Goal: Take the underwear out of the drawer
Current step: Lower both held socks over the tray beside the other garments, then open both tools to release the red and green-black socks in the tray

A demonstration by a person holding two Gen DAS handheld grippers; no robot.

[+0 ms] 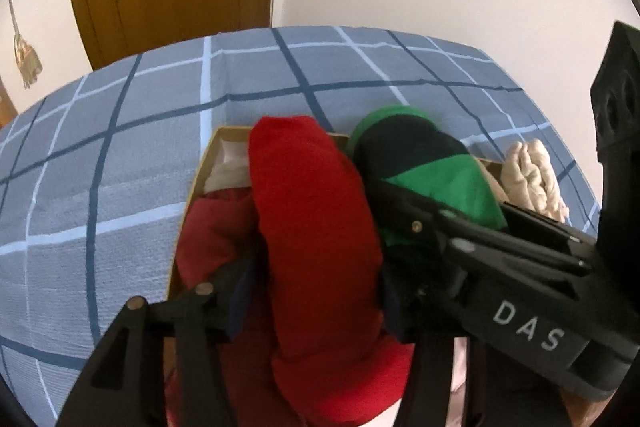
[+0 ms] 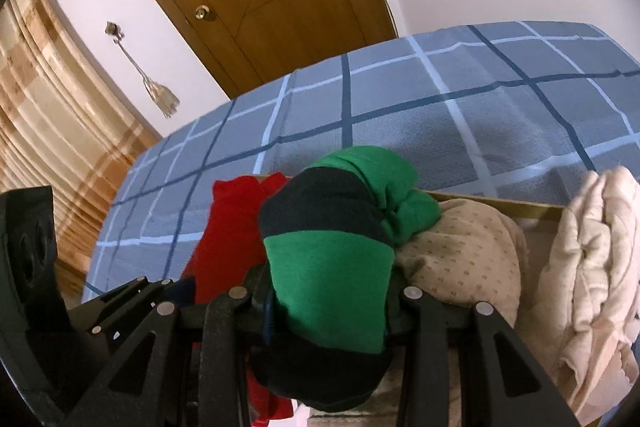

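Caught above the drawer [image 1: 199,163] on a checked bedcover [image 1: 120,147]: two rolled pairs of underwear. Pinched at mid-length by the left gripper [image 1: 316,311], pads against both flanks, over the drawer's left half: a red roll [image 1: 308,187], plump, soft, standing nearly upright. Clamped in the right gripper [image 2: 328,303], over the drawer's middle: a green-and-navy roll [image 2: 332,259], banded, with a loose green fold bulging at its top. Left inside the drawer, toward its right end: a beige dotted garment [image 2: 460,247] and, at the drawer's right edge, a cream bundle [image 2: 592,247].

Likely trouble from here: a slip back into the drawer, given springy fabric and a narrow hold; an unrolling, starting at that loose green fold; a snag, with both rolls close together and their lower ends hidden behind the fingers.
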